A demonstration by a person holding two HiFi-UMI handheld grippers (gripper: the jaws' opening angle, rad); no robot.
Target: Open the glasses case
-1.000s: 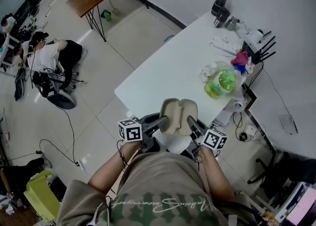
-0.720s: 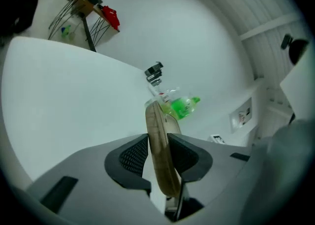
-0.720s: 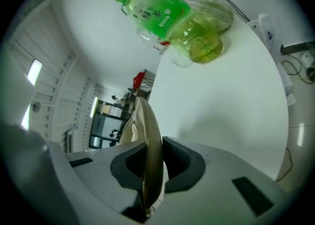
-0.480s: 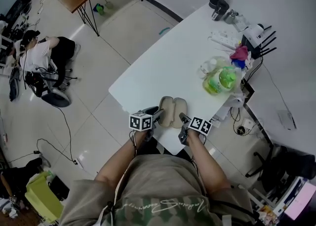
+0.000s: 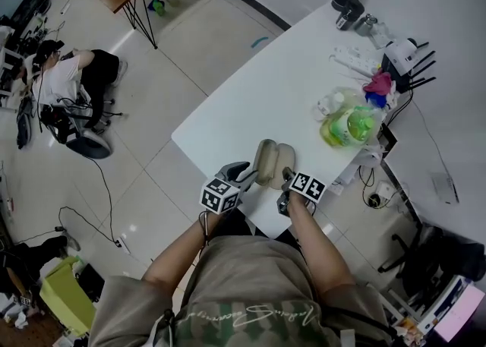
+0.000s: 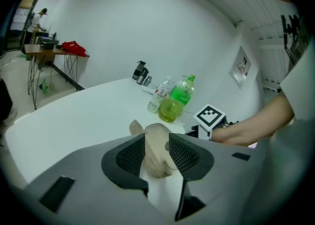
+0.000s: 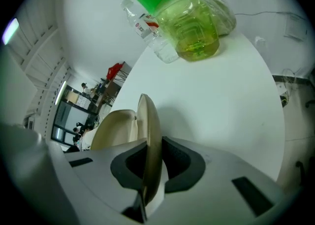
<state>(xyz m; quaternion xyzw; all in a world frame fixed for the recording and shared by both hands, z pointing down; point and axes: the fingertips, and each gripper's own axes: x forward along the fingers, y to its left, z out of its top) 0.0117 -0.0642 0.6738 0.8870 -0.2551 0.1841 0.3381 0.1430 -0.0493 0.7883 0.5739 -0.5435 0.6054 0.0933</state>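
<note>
Pale tiled floor at the far left, with a person (image 5: 64, 83) sitting low on it. Further right, white table (image 5: 250, 102) stretching away toward the upper right. At the table's near corner, left gripper (image 5: 247, 173) with its marker cube (image 5: 220, 195), pointing at the glasses case (image 5: 273, 163). Jaws moderately apart and just now opening, one rounded end of the case between the pads but not squeezed. Beige case already open, two shells spread side by side at that same near corner. Just right of it, right gripper (image 5: 287, 178), jaws nearly together, pinching the thin rim of the right shell, this shell standing on edge between the pads. Near the table's right edge, green bottle (image 5: 349, 124) beside a small clear bottle (image 5: 328, 102), both well apart from the case.
</note>
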